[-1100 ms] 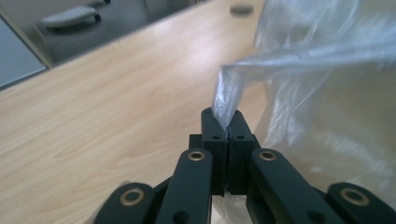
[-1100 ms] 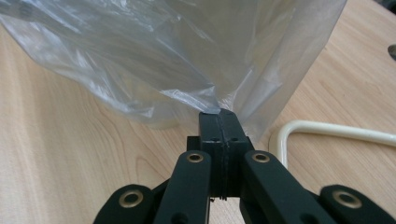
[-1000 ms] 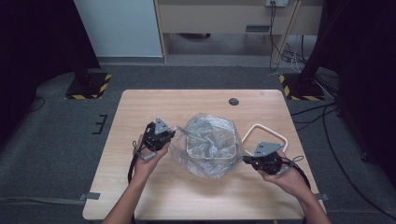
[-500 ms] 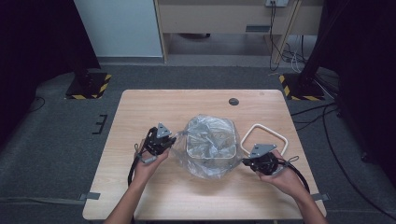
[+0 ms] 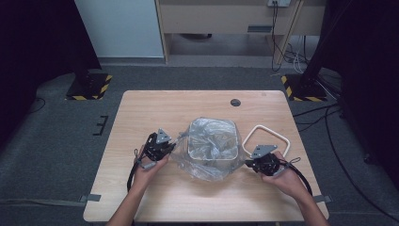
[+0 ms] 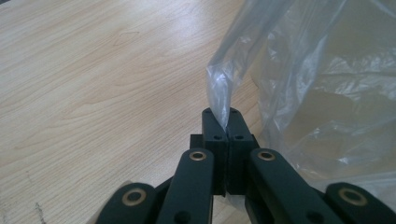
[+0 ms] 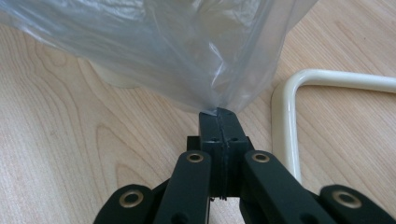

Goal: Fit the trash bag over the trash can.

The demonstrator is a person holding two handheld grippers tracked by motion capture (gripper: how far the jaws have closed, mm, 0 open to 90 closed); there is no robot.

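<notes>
Wooden table (image 5: pixel 155 108) carries a white bin at its centre, lined with a clear plastic bag (image 5: pixel 211 141). Left gripper (image 5: pixel 170 142) at nine o'clock and right gripper (image 5: pixel 248 163) at four o'clock each pinch the bag's edge. Since a second ago the film has come lower around the bin (image 5: pixel 190 148), so the lining seems nearly seated. White ring (image 5: pixel 266 128) waits beside.

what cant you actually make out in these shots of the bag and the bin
- Bin walls and base: high view, veiled by the crinkled plastic bag; whether it holds anything cannot be told.
- Small dark round thing on the table: high view, too small to identify.
- White frame: right gripper view, cut off by the right edge.
- Bag's far side: left gripper view, blurred and cut off at the top edge.
</notes>
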